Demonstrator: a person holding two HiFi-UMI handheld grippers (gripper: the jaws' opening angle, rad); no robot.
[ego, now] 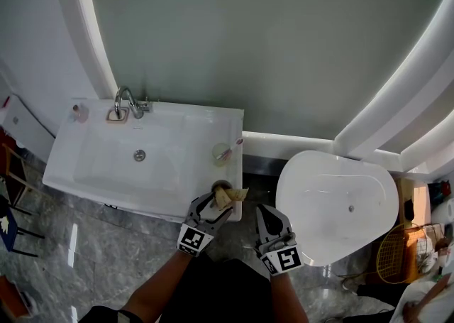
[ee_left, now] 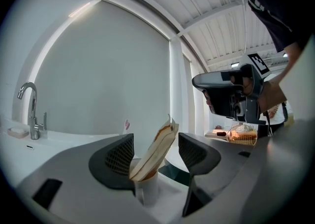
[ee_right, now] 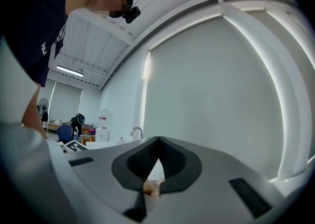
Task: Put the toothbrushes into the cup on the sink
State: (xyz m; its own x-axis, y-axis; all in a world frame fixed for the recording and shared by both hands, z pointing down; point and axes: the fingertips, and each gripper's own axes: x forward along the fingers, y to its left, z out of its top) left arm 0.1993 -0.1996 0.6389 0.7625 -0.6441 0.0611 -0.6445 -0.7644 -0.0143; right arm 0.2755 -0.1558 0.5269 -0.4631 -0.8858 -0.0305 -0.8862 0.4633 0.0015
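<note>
- your left gripper [ee_left: 155,149] stands with its jaws wide apart; neither pad presses on anything.
- between those jaws, in the left gripper view, stands a white cup [ee_left: 146,189], low and centre in the frame.
- a tan packet [ee_left: 156,150] leans in that cup, its top tilted toward the right-hand jaw. there is a gap between the packet and each pad.
- what the packet contains cannot be told.
- in the head view this cup and packet sit at the near right corner of the sink [ego: 85,165], just below the frame's centre, right at the tips of your left gripper.
- a second cup [ego: 220,153] sits further back on the sink's right rim, apart from both grippers. a pink toothbrush [ego: 234,145] leans out of it toward the right.
- your right gripper [ego: 266,214] has its jaws closed together at the tips, and no object is seen clamped in them.
- it sits just right of the sink's near corner, beside your left gripper but clear of the cup and packet.
- a small tan shape shows below the closed jaws in the right gripper view; it is too small to identify.
- the faucet [ego: 126,101] is at the sink's back left, in the upper left of the head view, well apart from both grippers.
</note>
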